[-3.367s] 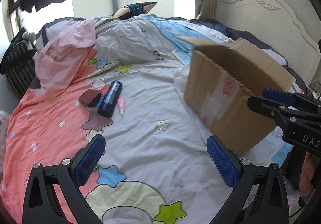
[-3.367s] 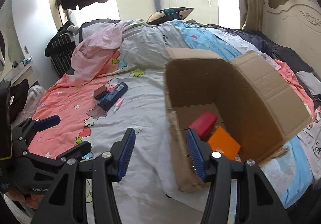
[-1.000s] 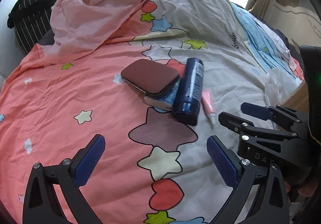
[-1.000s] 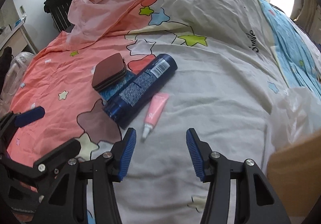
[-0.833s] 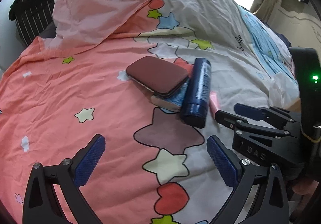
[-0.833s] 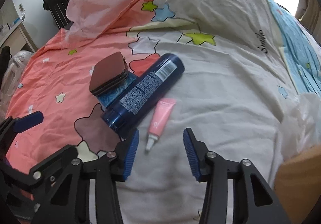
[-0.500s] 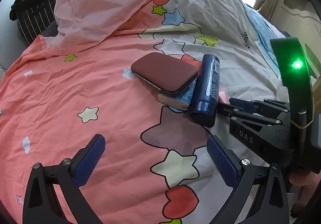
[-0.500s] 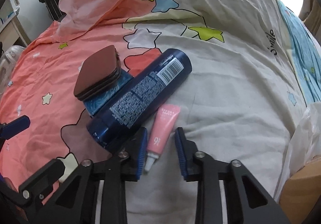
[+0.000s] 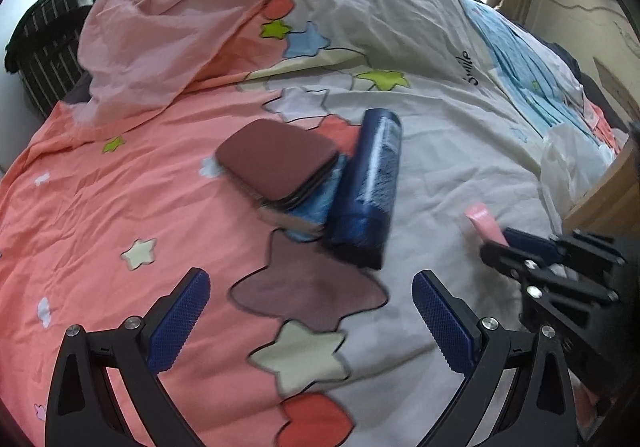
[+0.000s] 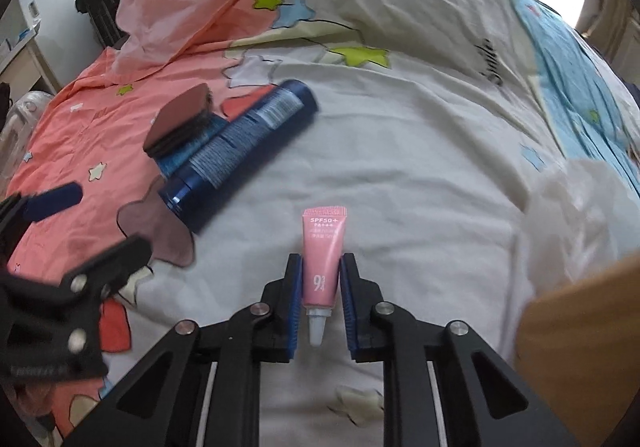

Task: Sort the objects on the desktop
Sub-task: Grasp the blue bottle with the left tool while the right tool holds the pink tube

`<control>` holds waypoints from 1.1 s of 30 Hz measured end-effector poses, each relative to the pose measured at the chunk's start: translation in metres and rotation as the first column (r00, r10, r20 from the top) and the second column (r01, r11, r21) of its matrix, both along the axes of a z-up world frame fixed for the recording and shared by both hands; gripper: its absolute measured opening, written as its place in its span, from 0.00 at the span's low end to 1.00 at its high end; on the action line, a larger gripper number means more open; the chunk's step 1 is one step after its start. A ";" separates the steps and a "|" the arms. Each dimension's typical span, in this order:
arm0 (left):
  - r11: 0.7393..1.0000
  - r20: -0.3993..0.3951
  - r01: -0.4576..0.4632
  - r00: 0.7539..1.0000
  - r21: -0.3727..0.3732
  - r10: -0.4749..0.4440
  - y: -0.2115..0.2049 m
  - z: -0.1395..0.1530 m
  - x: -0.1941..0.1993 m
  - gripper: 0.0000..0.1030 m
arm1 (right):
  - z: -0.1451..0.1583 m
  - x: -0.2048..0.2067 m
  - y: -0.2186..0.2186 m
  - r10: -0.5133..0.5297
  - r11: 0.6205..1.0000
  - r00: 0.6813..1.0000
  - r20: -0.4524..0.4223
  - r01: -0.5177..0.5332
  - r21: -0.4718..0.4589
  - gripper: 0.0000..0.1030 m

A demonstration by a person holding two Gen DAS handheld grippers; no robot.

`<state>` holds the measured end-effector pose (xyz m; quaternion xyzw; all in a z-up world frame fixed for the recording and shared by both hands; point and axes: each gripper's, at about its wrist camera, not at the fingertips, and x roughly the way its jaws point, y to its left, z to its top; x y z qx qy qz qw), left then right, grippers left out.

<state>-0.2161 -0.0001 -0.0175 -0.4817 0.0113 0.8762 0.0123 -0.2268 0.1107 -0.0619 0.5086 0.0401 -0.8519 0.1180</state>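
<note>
gripping pink tube (image 10: pixel 322 262), right claw (image 10: pixel 320 289) over star-print bedspread (image 10: pixel 400 151); left claw (image 9: pixel 308 321) agape.

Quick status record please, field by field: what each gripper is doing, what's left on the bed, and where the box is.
right gripper: shut on the pink tube, cap end toward the camera
left gripper: open, empty, above the bedsheet
left on bed: blue can lying on its side; maroon case stacked on a blue packet, beside the can
cardboard box: only an edge shows, at the right
white plastic bag: next to the box edge
</note>
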 end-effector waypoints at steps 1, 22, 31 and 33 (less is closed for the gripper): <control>1.000 -0.002 0.000 1.000 -0.004 0.000 0.004 0.000 -0.003 1.00 | 0.001 0.003 0.005 -0.007 1.000 1.000 -0.002 0.007 -0.004 0.17; 0.997 0.063 0.026 0.998 -0.071 -0.021 0.038 -0.033 -0.049 1.00 | -0.002 0.017 0.026 -0.004 0.999 1.000 -0.013 0.003 -0.045 0.17; 0.994 0.046 0.058 0.998 -0.096 -0.053 0.041 -0.032 -0.049 0.94 | -0.010 0.000 0.021 0.045 0.995 0.999 0.018 -0.043 -0.085 0.17; 0.994 0.046 0.057 0.998 -0.098 -0.052 0.041 -0.031 -0.049 0.93 | -0.011 -0.004 0.024 0.046 0.993 0.999 0.026 -0.043 -0.113 0.17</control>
